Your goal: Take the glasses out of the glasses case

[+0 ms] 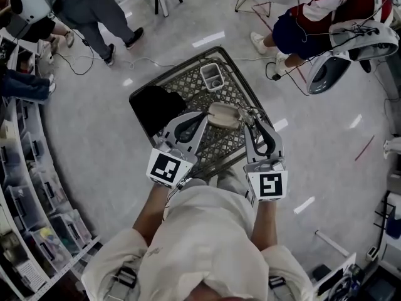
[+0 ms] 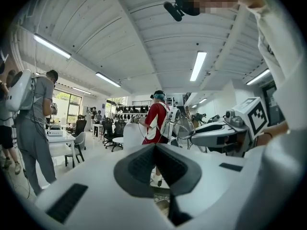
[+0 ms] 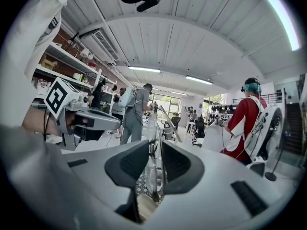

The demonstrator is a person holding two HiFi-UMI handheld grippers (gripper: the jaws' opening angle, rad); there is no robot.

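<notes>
Glasses (image 3: 153, 143), thin-framed and clear, are hanging pinched in the right gripper's (image 3: 155, 162) jaws, free of the beige oval case (image 1: 220, 115); the left gripper's (image 2: 154, 150) jaws are resting together, empty.

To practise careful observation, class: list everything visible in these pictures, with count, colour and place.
table: one, dark frame, patterned top, mid-floor
glasses case: one, beige, above the table's centre
glasses: one pair, clear, held above the table
cloth: one, black, table's left side
tray: one, white, table's far end
shelves: one row, pale, left edge
bystanders: at least three, around the room
left gripper: one, white, jaws together
right gripper: one, white, gripping the glasses
</notes>
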